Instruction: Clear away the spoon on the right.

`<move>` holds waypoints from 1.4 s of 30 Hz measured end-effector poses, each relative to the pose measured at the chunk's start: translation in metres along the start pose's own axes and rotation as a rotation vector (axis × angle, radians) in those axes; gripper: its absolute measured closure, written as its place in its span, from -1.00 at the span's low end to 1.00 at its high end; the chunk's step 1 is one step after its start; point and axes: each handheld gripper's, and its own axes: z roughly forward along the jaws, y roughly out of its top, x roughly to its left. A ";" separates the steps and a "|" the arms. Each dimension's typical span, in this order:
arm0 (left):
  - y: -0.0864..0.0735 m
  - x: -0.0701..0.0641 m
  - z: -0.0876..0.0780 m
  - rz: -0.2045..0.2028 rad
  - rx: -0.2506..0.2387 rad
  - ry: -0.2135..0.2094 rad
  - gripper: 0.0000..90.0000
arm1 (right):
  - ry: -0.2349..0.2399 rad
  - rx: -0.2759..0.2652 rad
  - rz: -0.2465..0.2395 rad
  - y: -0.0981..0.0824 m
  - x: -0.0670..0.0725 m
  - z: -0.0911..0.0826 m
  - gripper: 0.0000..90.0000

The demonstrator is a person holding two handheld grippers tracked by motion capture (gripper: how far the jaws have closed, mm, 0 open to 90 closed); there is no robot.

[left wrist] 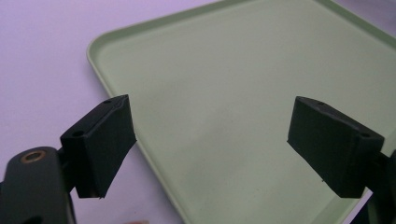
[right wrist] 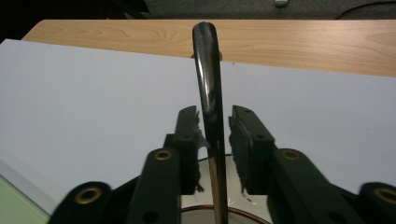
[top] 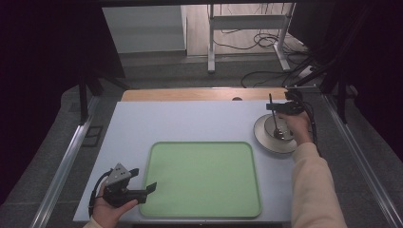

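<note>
At the near left corner of the pale table [top: 190, 118], the left gripper [top: 142, 183] is held in the person's left hand [top: 108, 211], just beside the left edge of the green tray [top: 204, 178]. Its jaws are spread wide and nothing is held between them. In the left gripper view the left gripper [left wrist: 210, 140] is seen above the rim of the green tray [left wrist: 243, 70], with one jaw over the table [left wrist: 42, 60] just outside the tray's edge and the other over the tray's floor; whether either jaw touches the tray cannot be told.

The tray lies flat in the middle of the table's near half, and its floor is bare.

At the far right, a round white plate [top: 266, 137] rests on the table, well apart from the tray's right edge. The right gripper [top: 278, 108] is held over the plate by the right hand [top: 298, 126], a cream sleeve [top: 313, 190] running up from the bottom edge. In the right gripper view the jaws of the right gripper [right wrist: 215, 126] are drawn narrow around a dark metal utensil handle [right wrist: 208, 70]. The left jaw looks pressed against it, while a thin gap shows on the right. The handle rises beyond the jaw tips and runs down toward the plate [right wrist: 201, 215] below. What kind of utensil it is cannot be told.
</note>
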 end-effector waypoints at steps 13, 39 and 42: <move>0.000 0.001 0.000 -0.001 -0.001 0.001 -0.68 | -0.004 -0.043 -0.054 0.003 0.004 -0.011 0.85; -0.002 0.005 0.000 -0.012 -0.004 0.004 -0.68 | 0.038 -0.164 -0.091 0.010 0.003 -0.060 0.97; -0.001 0.005 0.000 -0.009 -0.003 0.004 -0.68 | 0.057 -0.193 -0.091 0.011 0.008 -0.071 0.97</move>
